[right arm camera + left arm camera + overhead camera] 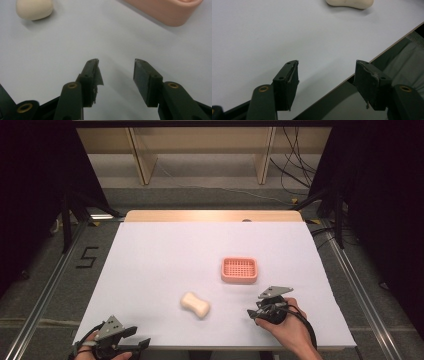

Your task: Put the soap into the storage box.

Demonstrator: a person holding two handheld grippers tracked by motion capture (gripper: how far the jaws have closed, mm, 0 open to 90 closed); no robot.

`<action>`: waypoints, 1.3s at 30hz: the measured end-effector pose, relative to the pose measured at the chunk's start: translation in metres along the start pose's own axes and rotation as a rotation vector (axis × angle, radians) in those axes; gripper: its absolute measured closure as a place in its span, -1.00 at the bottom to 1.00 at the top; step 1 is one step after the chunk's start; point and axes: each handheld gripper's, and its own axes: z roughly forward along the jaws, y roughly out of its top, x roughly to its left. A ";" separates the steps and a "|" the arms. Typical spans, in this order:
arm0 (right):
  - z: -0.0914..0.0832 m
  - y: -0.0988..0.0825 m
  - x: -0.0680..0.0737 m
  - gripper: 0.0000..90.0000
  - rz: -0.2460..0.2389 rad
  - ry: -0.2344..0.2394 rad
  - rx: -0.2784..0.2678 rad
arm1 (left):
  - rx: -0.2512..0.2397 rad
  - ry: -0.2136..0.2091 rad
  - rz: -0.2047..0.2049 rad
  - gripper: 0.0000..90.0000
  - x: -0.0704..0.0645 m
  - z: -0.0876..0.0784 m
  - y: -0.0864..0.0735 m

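A cream bar of soap lies on the white table a little below the middle of the high view, with a pink soap dish up and to its right, well apart from it. The right gripper sits low on the table in the lower right of that view, nearest the soap, its jaws apart and holding nothing. In the right gripper view the soap shows at the upper left and the dish at the upper right, with bare table between the jaws. The left gripper rests at the bottom left of the high view near the table's front edge, its jaws also wide apart and empty; the soap shows at the top of the left gripper view.

The soap looks like a solid, fairly light block with a pinched waist and rounded ends. Its surface seems smooth, so it may slip out of hard pads if squeezed on a curved end. The best hold is probably across the narrow waist, jaws on the two long sides, where the dip helps stop it sliding. It is likely firm enough for a steady squeeze, though the pads could mark it. The dish has a slotted floor and a raised rim, so the soap would need lowering flat inside.
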 end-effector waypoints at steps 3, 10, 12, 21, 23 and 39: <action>0.001 0.002 0.001 0.16 0.000 0.014 0.018 | 0.021 0.001 0.012 -0.21 0.001 -0.001 0.001; 0.002 0.018 0.010 0.15 -0.013 0.052 0.043 | -0.001 -0.008 0.005 -0.21 -0.001 0.002 -0.001; 0.003 0.025 0.014 0.15 -0.021 0.059 0.075 | 0.000 -0.006 0.004 -0.21 -0.001 0.001 -0.001; 0.011 0.056 0.032 0.17 -0.148 0.065 0.166 | 0.009 -0.008 0.011 -0.22 -0.003 0.001 -0.001; 0.012 0.060 0.035 0.17 -0.140 0.064 0.178 | 0.011 -0.009 0.023 -0.22 -0.002 0.001 0.000; 0.030 0.117 0.060 0.15 -0.265 0.102 0.314 | 0.005 -0.041 0.020 -0.22 -0.005 0.000 -0.002</action>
